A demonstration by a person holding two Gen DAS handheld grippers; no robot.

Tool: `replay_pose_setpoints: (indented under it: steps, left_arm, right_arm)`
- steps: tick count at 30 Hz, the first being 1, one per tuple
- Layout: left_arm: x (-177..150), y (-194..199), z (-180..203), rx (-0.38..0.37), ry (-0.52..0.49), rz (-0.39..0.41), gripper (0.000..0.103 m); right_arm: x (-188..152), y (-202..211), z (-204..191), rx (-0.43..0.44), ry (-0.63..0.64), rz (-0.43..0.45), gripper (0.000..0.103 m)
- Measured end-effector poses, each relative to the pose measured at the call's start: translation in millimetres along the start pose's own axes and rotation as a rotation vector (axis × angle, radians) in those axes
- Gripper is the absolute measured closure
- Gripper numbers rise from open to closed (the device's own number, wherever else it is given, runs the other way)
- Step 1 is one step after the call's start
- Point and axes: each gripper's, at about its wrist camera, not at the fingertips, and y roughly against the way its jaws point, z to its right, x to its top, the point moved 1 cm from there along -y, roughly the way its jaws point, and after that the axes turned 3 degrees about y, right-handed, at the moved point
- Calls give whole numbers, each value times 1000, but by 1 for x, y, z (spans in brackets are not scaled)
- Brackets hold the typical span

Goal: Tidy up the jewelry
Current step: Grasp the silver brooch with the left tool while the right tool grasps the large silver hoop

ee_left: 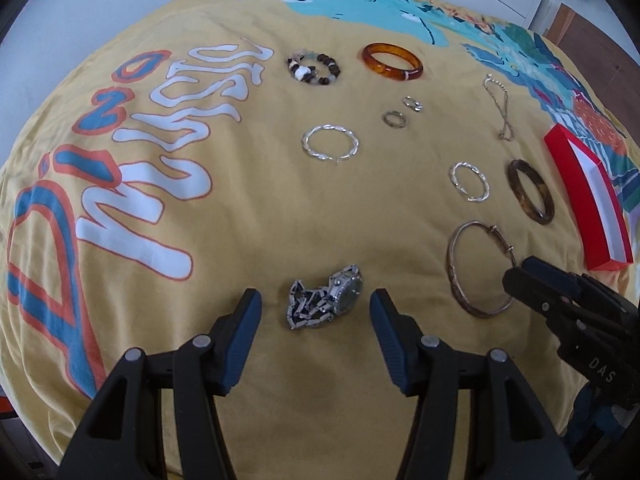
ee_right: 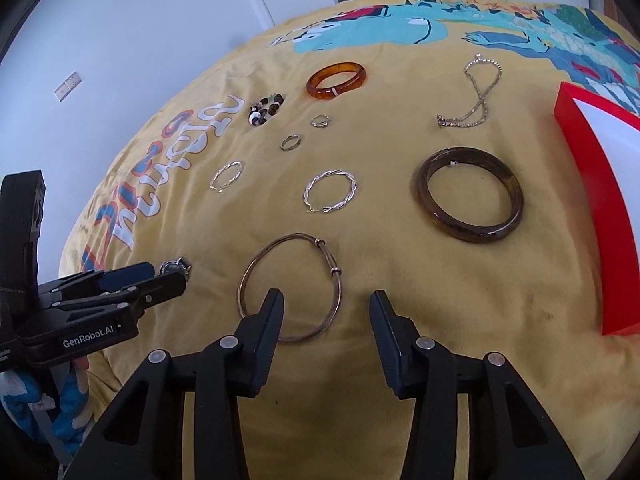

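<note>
A silver watch (ee_left: pixel 342 294) with a crumpled link band lies on the yellow printed blanket (ee_left: pixel 240 208), between the fingertips of my left gripper (ee_left: pixel 316 308). That gripper is open and its pads stand clear of the watch on both sides. My right gripper (ee_right: pixel 326 300) is open over a thin metal bangle (ee_right: pixel 298 236). The bangle's right arc runs between the two fingers, and the left finger covers part of the loop. In the right wrist view the left gripper (ee_right: pixel 160 276) hides most of the watch (ee_right: pixel 176 268).
Spread farther back on the blanket are a dark tortoiseshell bangle (ee_right: pixel 472 238), an amber bangle (ee_right: pixel 332 92), two twisted silver hoops (ee_right: pixel 330 192), two small rings (ee_right: pixel 290 142), a beaded bracelet (ee_right: pixel 266 110) and a chain (ee_right: pixel 472 96). A red box (ee_right: pixel 580 184) sits at the right edge.
</note>
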Motion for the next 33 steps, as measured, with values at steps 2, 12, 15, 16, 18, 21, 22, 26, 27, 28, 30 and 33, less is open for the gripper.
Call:
replay_pose_setpoints:
  steps: [2, 12, 15, 16, 18, 21, 22, 26, 27, 28, 30, 33]
  left_arm:
    - [-1, -3, 2, 3, -14, -2, 53]
    - [1, -12, 4, -1, -19, -11, 81]
    - [1, -11, 5, -1, -17, -8, 81]
    - [1, -11, 6, 0, -19, -7, 81]
    - [0, -8, 7, 3, -22, 0, 81]
    - [-2, -1, 8, 9, -29, 12, 81]
    - [-2, 1, 8, 11, -31, 16, 81]
    - [-4, 16, 10, 26, -36, 46, 81]
    - [-5, 21, 10, 28, -35, 54, 81]
    - [-5, 25, 11, 29, -33, 60, 81]
    - [-6, 33, 11, 31, -28, 74, 81]
    - [-9, 47, 10, 30, -21, 93, 81]
  right_arm:
    - [2, -4, 3, 2, -3, -8, 60]
    - [8, -22, -6, -31, 65, -20, 66]
    - [10, -28, -12, -62, 119, -21, 71]
    - [10, -28, -13, -69, 132, -19, 77]
    - [11, -27, -10, -75, 133, -16, 90]
    - [10, -20, -5, -61, 122, -8, 97]
    - [9, -17, -6, -55, 120, 0, 97]
    - [4, 2, -5, -46, 113, 23, 97]
    - [3, 8, -6, -49, 115, 32, 97]
    - [2, 13, -7, -52, 118, 40, 97]
    - [1, 27, -10, -60, 125, 60, 97]
    - [0, 46, -16, -78, 135, 87, 97]
